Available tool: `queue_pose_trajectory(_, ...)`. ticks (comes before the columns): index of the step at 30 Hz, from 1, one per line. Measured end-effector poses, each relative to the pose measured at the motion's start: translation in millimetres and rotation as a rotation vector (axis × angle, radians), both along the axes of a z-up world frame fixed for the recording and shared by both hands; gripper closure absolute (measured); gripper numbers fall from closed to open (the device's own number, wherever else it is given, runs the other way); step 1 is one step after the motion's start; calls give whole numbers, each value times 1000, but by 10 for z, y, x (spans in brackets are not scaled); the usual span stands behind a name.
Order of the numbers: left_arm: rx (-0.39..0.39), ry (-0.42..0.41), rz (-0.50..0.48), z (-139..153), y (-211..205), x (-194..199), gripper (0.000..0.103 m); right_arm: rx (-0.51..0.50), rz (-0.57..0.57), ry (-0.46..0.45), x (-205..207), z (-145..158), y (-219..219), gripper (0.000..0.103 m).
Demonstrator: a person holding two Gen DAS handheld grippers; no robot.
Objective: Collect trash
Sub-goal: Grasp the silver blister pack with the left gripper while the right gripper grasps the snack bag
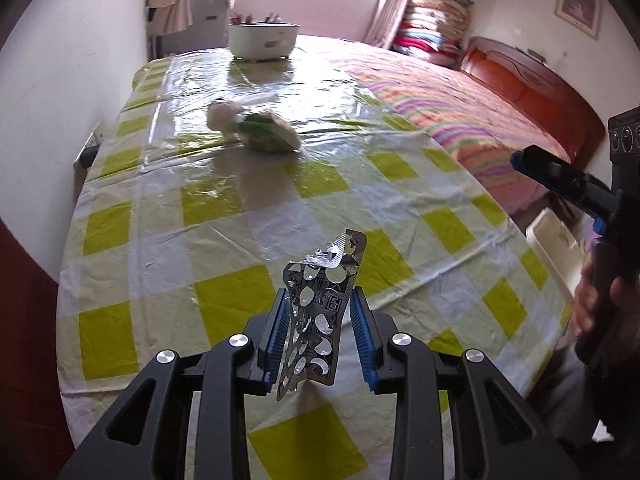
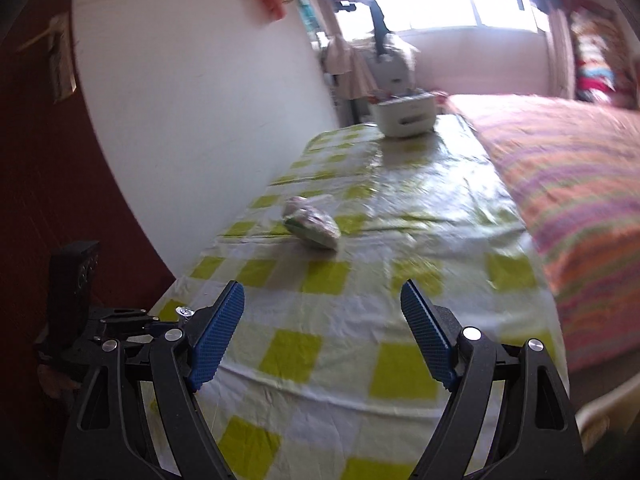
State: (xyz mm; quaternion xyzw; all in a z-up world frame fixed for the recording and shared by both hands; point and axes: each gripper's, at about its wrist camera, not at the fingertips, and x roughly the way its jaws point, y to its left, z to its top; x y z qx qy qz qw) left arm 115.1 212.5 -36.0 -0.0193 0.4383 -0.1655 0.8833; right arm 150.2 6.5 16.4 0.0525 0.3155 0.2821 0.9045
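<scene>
The left gripper point(image 1: 324, 312) pinches a spent blister pack point(image 1: 320, 316) above the table point(image 1: 160, 216) – it stands tall (thin, slippery foil) and could slide out in transit – while the right gripper point(image 2: 322, 304) gapes empty

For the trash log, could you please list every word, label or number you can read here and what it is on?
None can be read with certainty.
Blister pack in the left gripper: dark printed marks, not legible.
Green and white wrapper on the table: print blurred.
White container: no legible label.
</scene>
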Motion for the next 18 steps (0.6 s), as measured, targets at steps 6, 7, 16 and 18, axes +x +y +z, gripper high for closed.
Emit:
queue_pose_trajectory(6,-61,1,104,22,172,104,72,-119,123,-48,414,-27,604,20)
queue_pose_trajectory(7,-74,7,121,15,207,122,72,-144,137,-61,467,-42,711,19)
queue_pose_trajectory(16,-148,7,187,62,404,159,72,-301,169,15,1201,-402,1319,18)
queue_pose_trajectory(18,-155,9,192,64,420,161,72,-339,160,26,1317,-471,1420,18)
